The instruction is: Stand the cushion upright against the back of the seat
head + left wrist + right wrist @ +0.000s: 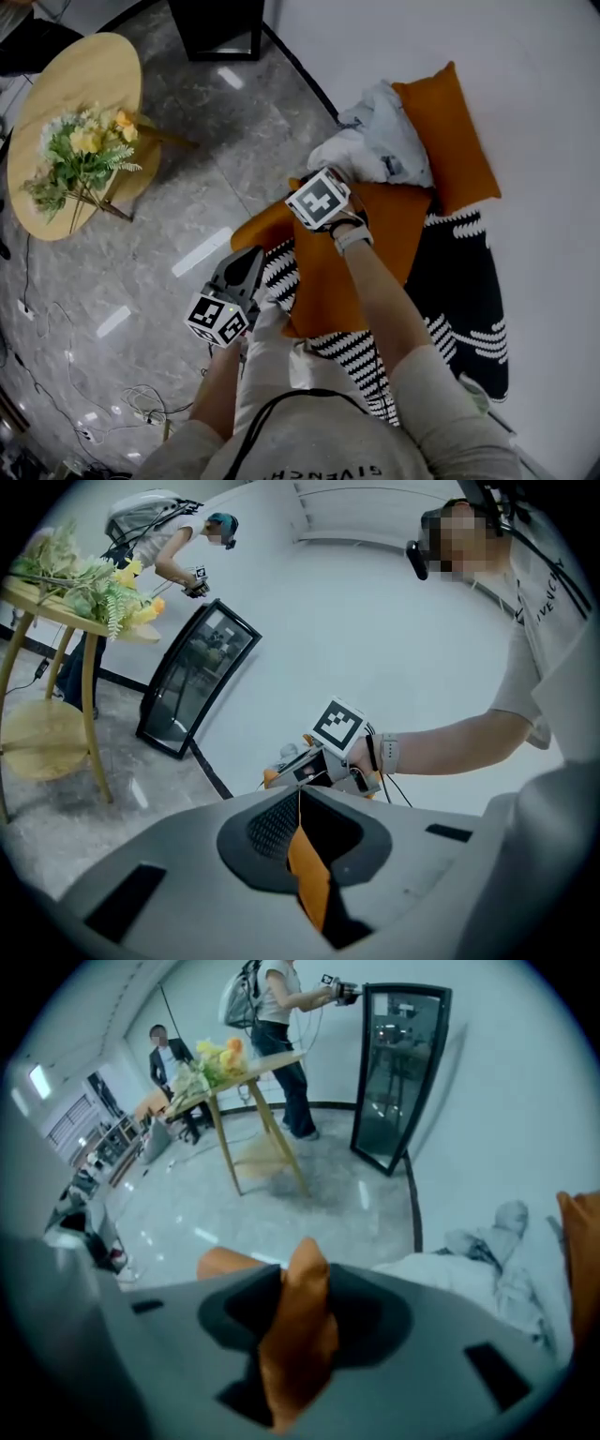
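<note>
Cushion (317, 281): orange, soft and stuffed, judged light. It will sag and fold if lifted by one corner, so two spread holds on the edge seam or corners suit it. The fabric looks matte, not slippery, and nothing about it is fragile.

It lies flat on the seat over a black-and-white striped throw (469, 300), toward the seat's front edge. One orange corner pokes out past the throw on the floor side. It is not yet upright.

Left tool (302, 855): jaws fully together, pinching a thin flap of the cushion's edge at the corner nearest the person.

Right tool (300, 1335): points steeply down at the cushion's far corner, with a thick wad of orange fabric filling the gap and both sides pressing on it, so it is clamped on the cushion.

So the cushion spans between the two tools, one hold at each end of the same long side.

A second orange cushion (450, 141) and a heap of white clothes (375, 141) sit just beyond it, toward the seat's far edge. The heap touches the held cushion's far end and may crowd the spot. I cannot clearly tell where the seat back is.
</note>
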Action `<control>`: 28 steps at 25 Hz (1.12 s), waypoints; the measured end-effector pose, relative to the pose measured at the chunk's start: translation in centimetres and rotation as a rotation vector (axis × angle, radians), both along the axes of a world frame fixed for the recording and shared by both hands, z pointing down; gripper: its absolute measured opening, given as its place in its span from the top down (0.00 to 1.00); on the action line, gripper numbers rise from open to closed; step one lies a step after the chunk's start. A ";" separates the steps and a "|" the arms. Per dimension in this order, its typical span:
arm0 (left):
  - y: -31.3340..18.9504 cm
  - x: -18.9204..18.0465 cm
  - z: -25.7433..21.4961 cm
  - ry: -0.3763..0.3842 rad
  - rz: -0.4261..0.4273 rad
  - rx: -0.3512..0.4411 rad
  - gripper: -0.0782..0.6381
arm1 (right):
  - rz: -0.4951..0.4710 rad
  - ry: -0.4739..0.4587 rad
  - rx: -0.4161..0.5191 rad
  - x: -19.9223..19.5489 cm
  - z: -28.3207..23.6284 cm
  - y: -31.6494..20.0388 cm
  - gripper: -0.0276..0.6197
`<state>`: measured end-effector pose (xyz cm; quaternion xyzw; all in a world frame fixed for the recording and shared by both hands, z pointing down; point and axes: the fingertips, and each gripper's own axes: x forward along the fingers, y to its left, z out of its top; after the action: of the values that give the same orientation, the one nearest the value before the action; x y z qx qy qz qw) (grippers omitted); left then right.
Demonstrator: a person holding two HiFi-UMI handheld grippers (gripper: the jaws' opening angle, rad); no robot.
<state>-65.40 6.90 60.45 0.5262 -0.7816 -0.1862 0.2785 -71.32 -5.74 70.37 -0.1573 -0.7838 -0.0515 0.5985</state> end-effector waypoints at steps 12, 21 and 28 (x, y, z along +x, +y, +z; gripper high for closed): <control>0.1 2.0 -0.5 -0.017 -0.005 0.010 0.86 | 0.003 -0.168 -0.015 3.7 -5.1 1.2 0.86; -0.6 7.0 -1.9 -0.021 0.029 0.005 0.86 | -0.004 -0.258 -0.032 8.5 -10.5 4.3 0.86; -0.8 10.7 -3.6 -0.064 0.045 0.026 0.86 | 0.048 -0.378 -0.006 12.4 -14.8 4.0 0.86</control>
<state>-54.70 6.12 56.84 0.5529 -0.7755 -0.1734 0.2507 -58.92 -1.71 55.59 -0.1281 -0.8859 -0.0635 0.4413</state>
